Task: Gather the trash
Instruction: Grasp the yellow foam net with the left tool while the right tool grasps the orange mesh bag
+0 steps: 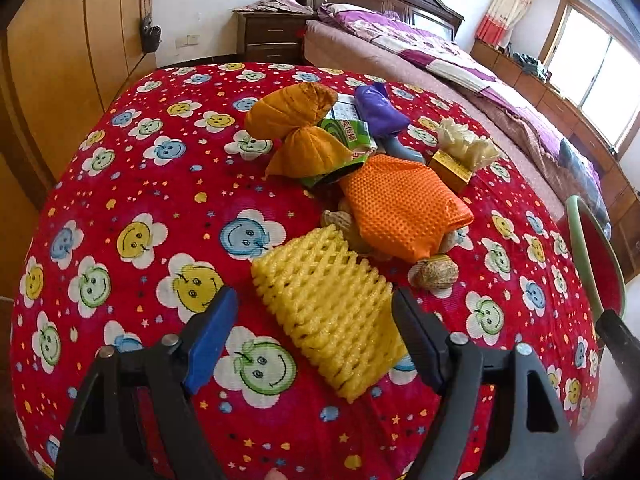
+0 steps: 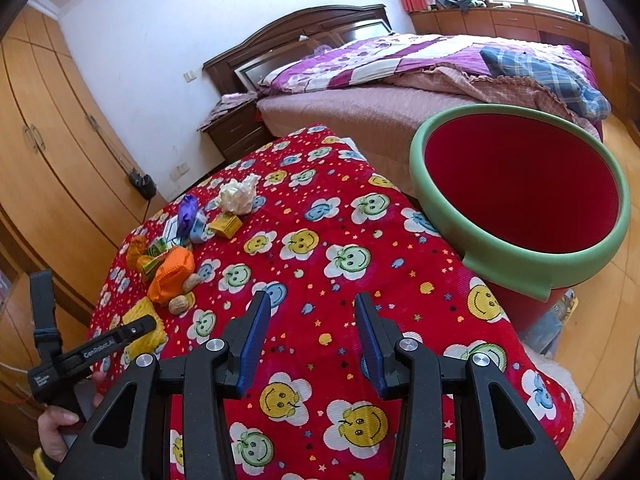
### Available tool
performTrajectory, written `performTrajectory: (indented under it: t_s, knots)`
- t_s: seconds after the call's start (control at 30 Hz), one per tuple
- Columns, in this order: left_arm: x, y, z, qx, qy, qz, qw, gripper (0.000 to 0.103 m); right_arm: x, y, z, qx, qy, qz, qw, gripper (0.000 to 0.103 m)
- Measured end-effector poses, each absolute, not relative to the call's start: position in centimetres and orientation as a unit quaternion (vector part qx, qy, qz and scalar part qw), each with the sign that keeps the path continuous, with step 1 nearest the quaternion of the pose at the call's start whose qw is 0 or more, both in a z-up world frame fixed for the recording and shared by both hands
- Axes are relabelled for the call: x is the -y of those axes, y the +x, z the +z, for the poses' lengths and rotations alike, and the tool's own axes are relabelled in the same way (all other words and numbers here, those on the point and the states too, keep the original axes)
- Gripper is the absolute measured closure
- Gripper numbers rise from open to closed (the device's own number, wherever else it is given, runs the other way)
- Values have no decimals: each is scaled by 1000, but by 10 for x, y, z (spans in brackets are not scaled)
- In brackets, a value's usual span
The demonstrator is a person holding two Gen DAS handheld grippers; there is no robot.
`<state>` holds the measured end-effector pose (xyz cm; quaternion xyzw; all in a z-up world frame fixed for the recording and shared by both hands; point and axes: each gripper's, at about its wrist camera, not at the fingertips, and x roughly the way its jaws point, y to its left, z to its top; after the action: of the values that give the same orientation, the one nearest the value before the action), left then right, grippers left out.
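A yellow foam fruit net (image 1: 324,308) lies on the red smiley-print tablecloth (image 1: 132,184). My left gripper (image 1: 314,300) is open, its fingers on either side of the net, not closed on it. Behind the net lie an orange mesh wrapper (image 1: 404,208), walnuts (image 1: 436,274), an orange cloth bundle (image 1: 296,128), a green carton (image 1: 348,136), a purple bag (image 1: 378,108) and crumpled white paper (image 1: 464,140) on a gold box. My right gripper (image 2: 310,312) is open and empty over the cloth. The red bin with a green rim (image 2: 520,184) stands at the table's right edge.
A bed (image 2: 400,80) with purple bedding is behind the table. Wooden wardrobes (image 2: 48,152) line the left wall. A nightstand (image 1: 272,36) stands beside the bed. The left gripper's body (image 2: 80,356) shows at the table's left in the right wrist view.
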<state>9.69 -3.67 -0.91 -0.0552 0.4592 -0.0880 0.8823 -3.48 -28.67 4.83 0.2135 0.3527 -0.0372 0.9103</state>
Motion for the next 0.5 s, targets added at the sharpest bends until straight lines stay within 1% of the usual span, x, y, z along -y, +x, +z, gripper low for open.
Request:
performTrajectory:
  t_s: [0.07, 0.1, 0.13, 0.17, 0.2, 0.23, 0.27, 0.3, 0.37, 0.5]
  knots:
    - [38, 96, -9, -459, -59, -92, 882, 34, 285, -34, 48, -355, 214, -35, 910, 58]
    - [39, 95, -8, -458, -61, -95, 882, 40, 284, -33, 48, -355, 213, -34, 910, 58]
    - [40, 93, -8, -456, -64, -105, 882, 43, 283, -32, 48, -356, 211, -33, 910, 58]
    - [41, 92, -8, -454, -65, -111, 882, 50, 281, -32, 49, -356, 210, -31, 910, 58]
    - [42, 91, -8, -452, -66, -116, 882, 60, 279, -31, 49, -356, 207, -29, 911, 58]
    - [44, 89, -7, -449, -71, -128, 881, 66, 278, -31, 50, -357, 205, -27, 911, 58]
    - [44, 89, -7, -450, -76, -138, 879, 76, 276, -30, 51, -357, 202, -24, 912, 58]
    - [45, 88, -7, -451, -82, -148, 876, 84, 274, -29, 52, -357, 200, -22, 912, 58]
    - [44, 86, -5, -445, -93, -163, 875, 91, 268, -26, 54, -357, 193, -16, 914, 58]
    - [35, 83, 9, -422, -101, -170, 885, 92, 256, -15, 59, -362, 184, 6, 914, 58]
